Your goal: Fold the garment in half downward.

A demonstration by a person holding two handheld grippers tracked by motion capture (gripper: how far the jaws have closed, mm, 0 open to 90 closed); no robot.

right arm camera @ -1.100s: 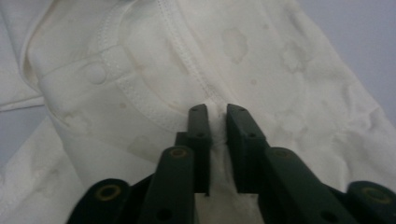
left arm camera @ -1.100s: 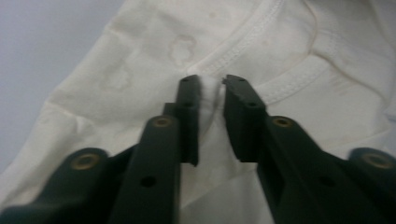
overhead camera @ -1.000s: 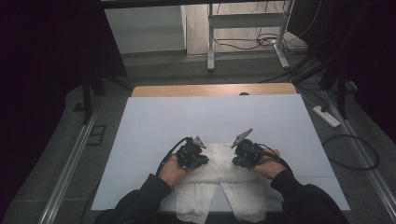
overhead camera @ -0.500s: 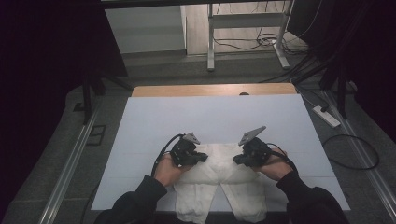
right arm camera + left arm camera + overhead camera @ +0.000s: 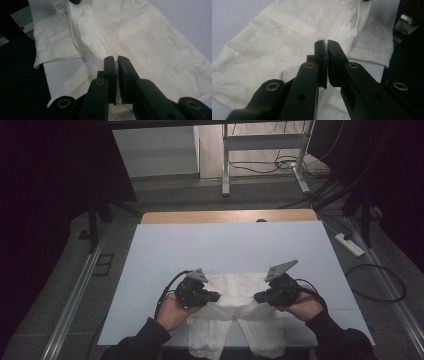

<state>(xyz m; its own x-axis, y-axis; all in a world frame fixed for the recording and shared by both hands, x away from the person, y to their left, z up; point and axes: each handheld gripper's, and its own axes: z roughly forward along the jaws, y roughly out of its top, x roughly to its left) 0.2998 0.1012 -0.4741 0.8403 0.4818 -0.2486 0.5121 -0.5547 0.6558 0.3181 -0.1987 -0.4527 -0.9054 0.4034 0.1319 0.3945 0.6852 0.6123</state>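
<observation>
Both tongs are shut tight on cloth. On the big white table (image 5: 230,245), near the person's edge, lies a pair of cream trousers (image 5: 235,292), its legs hanging over that edge. Left tongs (image 5: 216,296) pinch the waist on one side, and right tongs (image 5: 256,296) pinch it on the other. Little cloud shapes (image 5: 275,31) dot the cloth. A small white tag (image 5: 59,5) sits by the waist.

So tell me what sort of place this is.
Probably a lab or recording room, not a home: a white-topped table on a bare grey floor, loose cables and a power strip beside it, metal stand legs behind.
</observation>
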